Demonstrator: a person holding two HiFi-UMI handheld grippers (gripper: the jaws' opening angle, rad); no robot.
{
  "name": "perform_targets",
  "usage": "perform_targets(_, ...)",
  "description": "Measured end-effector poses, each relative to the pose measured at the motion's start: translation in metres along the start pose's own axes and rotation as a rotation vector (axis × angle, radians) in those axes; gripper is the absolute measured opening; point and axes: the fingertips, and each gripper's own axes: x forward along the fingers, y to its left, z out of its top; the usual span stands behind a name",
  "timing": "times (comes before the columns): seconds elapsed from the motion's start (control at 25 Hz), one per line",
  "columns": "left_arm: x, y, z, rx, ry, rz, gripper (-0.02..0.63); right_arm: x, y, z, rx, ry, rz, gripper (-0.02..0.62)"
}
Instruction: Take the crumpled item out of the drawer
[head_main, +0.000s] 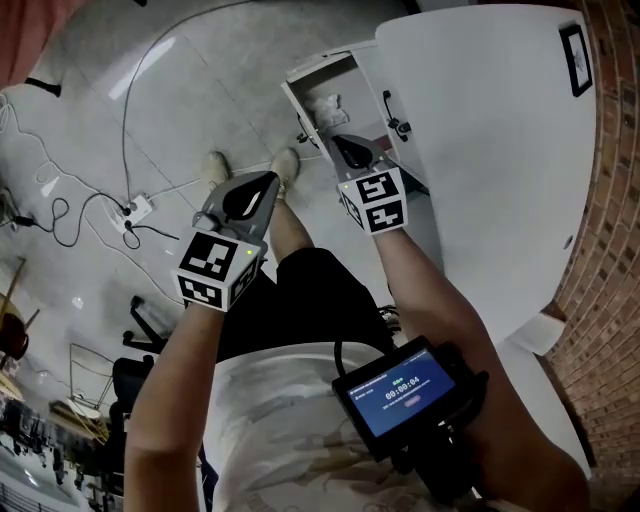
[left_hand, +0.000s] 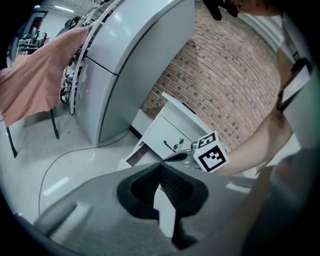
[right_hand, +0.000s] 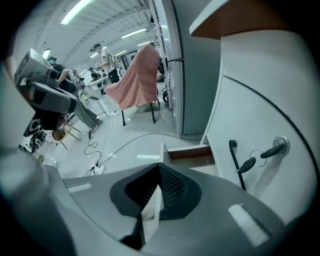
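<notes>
A white crumpled item (head_main: 328, 107) lies in the open drawer (head_main: 300, 75) of a low white cabinet (head_main: 490, 130), seen in the head view. My right gripper (head_main: 338, 142) hangs just above the drawer's near end, pointing down, its jaws shut and empty. In the right gripper view its tips (right_hand: 160, 164) meet in front of the drawer's wooden rim (right_hand: 190, 150). My left gripper (head_main: 270, 182) is left of the drawer over the floor, shut on nothing. From the left gripper view (left_hand: 161, 163) the drawer (left_hand: 136, 152) and the right gripper's marker cube (left_hand: 212, 152) show ahead.
The cabinet door beside the drawer has a black handle (right_hand: 235, 160) and a key (right_hand: 272, 149). Cables and a power strip (head_main: 135, 210) lie on the floor to the left. A brick wall (left_hand: 235, 85), a tall grey unit (left_hand: 130, 60) and a pink cloth (right_hand: 135, 80) stand around.
</notes>
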Motion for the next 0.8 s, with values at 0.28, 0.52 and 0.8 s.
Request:
perform_targets(0.28,0.02,0.018,-0.022,-0.034,0.009,-0.002,0.003,0.043,-0.023,-0.021,-0.021,0.086,-0.015,0.008)
perform_targets(0.52,0.037,0.035,-0.04,-0.069,-0.002,0.005,0.003,0.078,-0.04,-0.045,-0.004,0.144,-0.039,0.008)
perform_targets(0.8,0.06,0.044,-0.068,-0.068,0.021,-0.021,0.003,0.108,-0.055,-0.073,0.004,0.19,-0.066,0.008)
